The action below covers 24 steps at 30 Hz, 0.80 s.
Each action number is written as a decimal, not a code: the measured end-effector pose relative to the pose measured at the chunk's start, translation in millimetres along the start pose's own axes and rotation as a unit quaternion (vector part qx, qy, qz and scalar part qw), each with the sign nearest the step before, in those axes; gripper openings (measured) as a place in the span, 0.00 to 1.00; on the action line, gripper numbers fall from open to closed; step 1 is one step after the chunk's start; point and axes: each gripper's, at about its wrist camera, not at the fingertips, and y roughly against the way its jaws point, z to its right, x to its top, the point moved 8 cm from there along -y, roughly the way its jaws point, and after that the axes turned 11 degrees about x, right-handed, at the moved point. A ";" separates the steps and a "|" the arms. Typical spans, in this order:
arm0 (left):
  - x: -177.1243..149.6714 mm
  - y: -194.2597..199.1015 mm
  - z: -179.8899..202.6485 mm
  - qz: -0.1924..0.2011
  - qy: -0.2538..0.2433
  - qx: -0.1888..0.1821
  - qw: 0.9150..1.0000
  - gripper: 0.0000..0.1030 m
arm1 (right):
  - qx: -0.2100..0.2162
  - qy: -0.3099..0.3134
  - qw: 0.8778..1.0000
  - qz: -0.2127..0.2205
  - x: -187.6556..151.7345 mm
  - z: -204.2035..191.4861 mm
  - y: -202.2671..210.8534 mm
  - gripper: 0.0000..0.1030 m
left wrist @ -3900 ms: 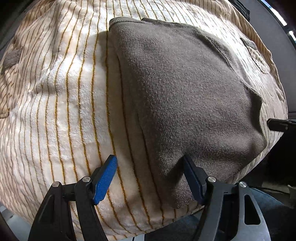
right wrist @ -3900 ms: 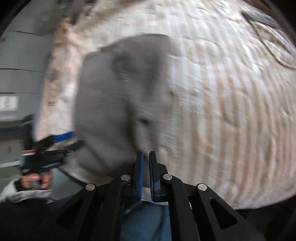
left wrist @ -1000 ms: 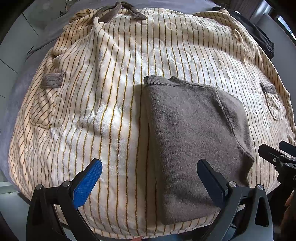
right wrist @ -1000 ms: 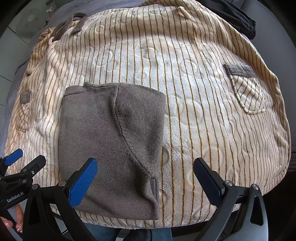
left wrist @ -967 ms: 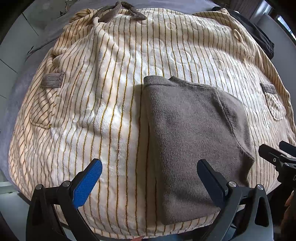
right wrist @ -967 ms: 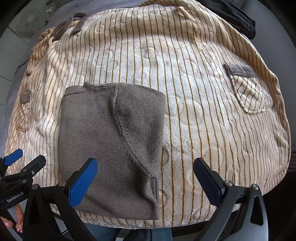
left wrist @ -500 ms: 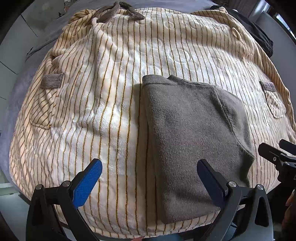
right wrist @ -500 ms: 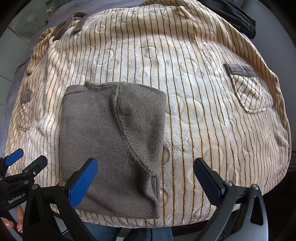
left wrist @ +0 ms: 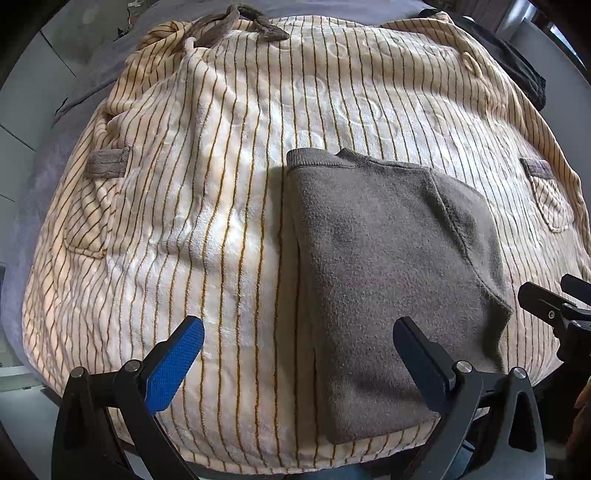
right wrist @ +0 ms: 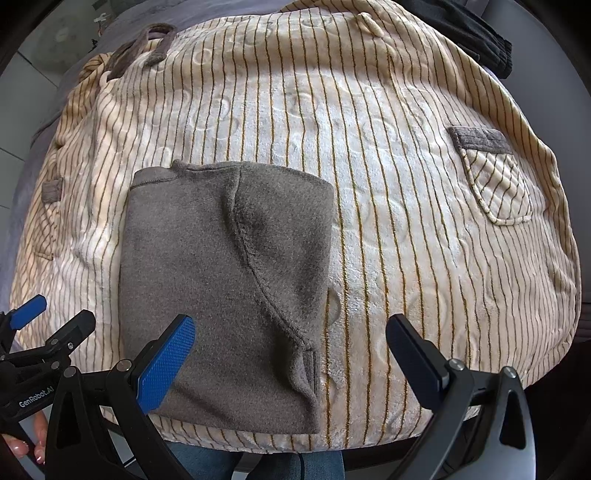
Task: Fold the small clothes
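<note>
A small grey fleece garment (left wrist: 384, 266) lies folded into a flat rectangle on a cream robe with thin brown stripes (left wrist: 207, 192). It also shows in the right wrist view (right wrist: 221, 280). My left gripper (left wrist: 297, 354) is open and empty, raised near the garment's near left edge. My right gripper (right wrist: 290, 349) is open and empty, raised near the garment's near right corner. Each gripper shows at the edge of the other's view, the right one in the left wrist view (left wrist: 554, 306) and the left one in the right wrist view (right wrist: 40, 332).
The striped robe (right wrist: 388, 192) covers most of the surface, with grey-trimmed pockets at the left (left wrist: 107, 162) and the right (right wrist: 491, 177) and a grey collar loop (left wrist: 236, 18) at the far end. A dark garment (right wrist: 476, 29) lies at the far right.
Since 3.9 s ago both grippers have opened wide and pulled back up from the grey garment, which lies flat. Over the last second almost nothing moved.
</note>
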 end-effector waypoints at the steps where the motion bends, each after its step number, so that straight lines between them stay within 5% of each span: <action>1: 0.4 -0.3 -0.6 0.000 -0.001 0.001 1.000 1.00 | 0.000 0.000 1.000 0.000 0.1 -0.1 0.0 1.00; 24: -0.8 2.0 -16.6 0.017 0.015 0.025 0.999 1.00 | -0.005 0.006 1.000 -0.007 -7.5 -8.3 -4.0 1.00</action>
